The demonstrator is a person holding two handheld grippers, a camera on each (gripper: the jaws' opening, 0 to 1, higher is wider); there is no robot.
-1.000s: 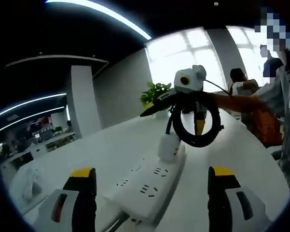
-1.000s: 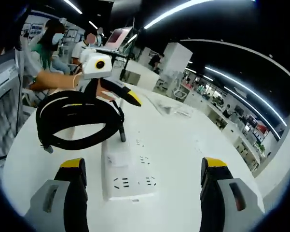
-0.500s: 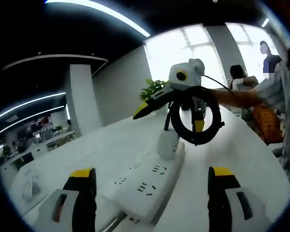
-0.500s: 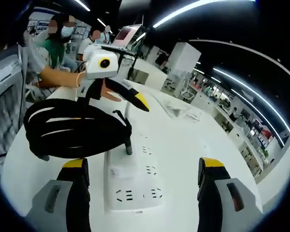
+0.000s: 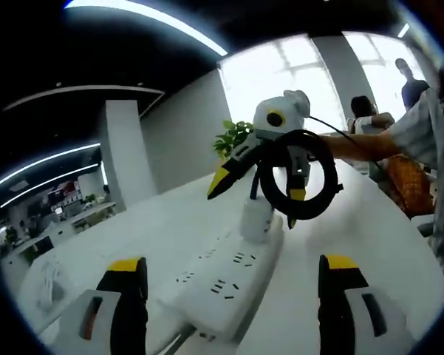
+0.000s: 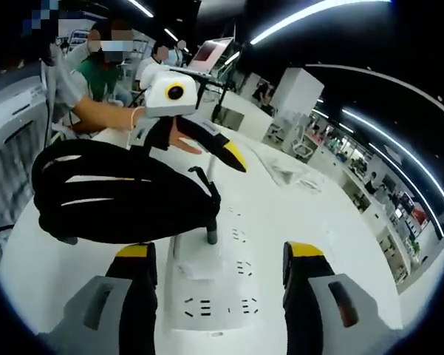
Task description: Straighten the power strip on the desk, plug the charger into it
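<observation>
Fingers of both the left gripper (image 5: 233,296) and right gripper (image 6: 218,285) stand apart; charger (image 5: 257,220) sits in power strip (image 5: 225,285) on tabletop (image 5: 170,222).

A potted plant (image 5: 234,140) stands at the far edge of the white desk (image 5: 185,222), in front of a bright window (image 5: 295,81), with a white pillar (image 5: 125,155) to one side. In the right gripper view a monitor (image 6: 214,53) sits behind the desk, a clear wrapper (image 6: 284,168), perhaps a plastic bag, lies on the tabletop, and rows of workstations (image 6: 384,214) stretch into the distance. Long ceiling lights (image 6: 318,16) run overhead, and people (image 6: 107,70) sit nearby.
</observation>
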